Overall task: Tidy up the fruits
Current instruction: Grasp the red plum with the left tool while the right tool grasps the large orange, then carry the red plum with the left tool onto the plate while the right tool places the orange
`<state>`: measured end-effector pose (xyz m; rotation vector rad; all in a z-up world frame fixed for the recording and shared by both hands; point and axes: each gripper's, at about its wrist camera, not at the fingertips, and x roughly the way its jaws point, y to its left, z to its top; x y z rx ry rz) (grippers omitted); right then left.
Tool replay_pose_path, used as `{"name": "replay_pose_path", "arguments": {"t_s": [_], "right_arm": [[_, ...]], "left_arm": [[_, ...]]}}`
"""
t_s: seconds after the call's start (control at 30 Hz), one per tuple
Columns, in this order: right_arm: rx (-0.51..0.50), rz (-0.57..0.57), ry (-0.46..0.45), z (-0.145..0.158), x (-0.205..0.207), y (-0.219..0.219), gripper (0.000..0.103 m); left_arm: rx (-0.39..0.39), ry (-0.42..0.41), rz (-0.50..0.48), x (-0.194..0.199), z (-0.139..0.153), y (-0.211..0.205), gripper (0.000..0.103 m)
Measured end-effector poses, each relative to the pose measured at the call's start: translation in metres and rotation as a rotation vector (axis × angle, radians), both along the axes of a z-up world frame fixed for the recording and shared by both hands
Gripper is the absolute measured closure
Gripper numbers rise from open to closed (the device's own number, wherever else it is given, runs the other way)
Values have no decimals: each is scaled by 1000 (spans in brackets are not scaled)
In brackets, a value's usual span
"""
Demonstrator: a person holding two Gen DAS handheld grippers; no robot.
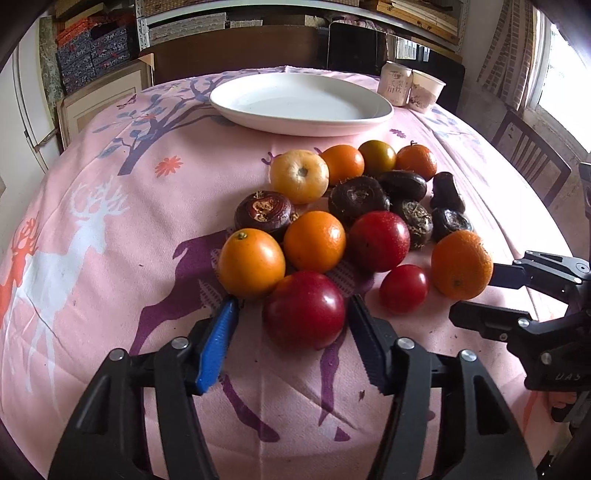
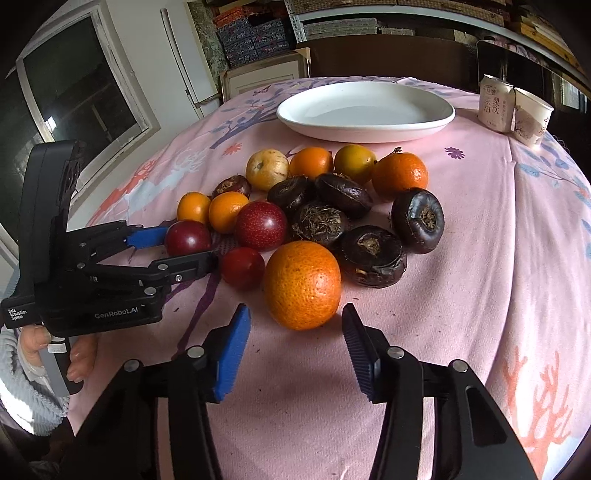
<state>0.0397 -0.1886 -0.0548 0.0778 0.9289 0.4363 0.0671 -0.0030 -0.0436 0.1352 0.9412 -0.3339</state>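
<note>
Left wrist: left gripper (image 1: 291, 314) sits loose around a red plum (image 1: 304, 309) at the pile's near edge, pads not quite touching.

Right wrist: right gripper (image 2: 295, 317) straddles an orange (image 2: 303, 284), gaps both sides. Plate (image 2: 365, 130) behind.

We note shelves (image 1: 192, 26) of patterned boxes ahead beyond the jaws, a daylit window (image 1: 561, 70) and wooden chair (image 1: 532, 162) to their right.

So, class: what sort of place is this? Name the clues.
Probably a home dining room that doubles as storage: a table under a pink printed cloth, a wooden chair by the window, and shelves stacked with boxes behind.
</note>
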Motion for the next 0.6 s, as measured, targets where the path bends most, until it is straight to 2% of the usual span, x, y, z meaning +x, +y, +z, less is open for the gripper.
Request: {"name": "replay_pose_path", "arguments": {"t_s": [0.13,0.23,0.27,0.3,0.37,0.6], "right_arm": [[9,-4,0,-1,6,2,61],[22,-5,-1,-1,8,1,63],[31,-4,1,-1,8,0,63],[42,-2,2,-1,8,-1,64],[59,4,-1,0,7,-2,64],[82,-2,-99,22,-8,-11,65]], "left_arm": [[10,-10,-6,-1,-1,-1,48],[-12,-9,-12,-1,0,1,54],[-20,-8,-21,-2,0,1,61],[-31,-7,-35,-3,0,0,64],[-35,-21,-45,-7,2,-1,64],[-87,-62,-44,-13,24,1,64]]}}
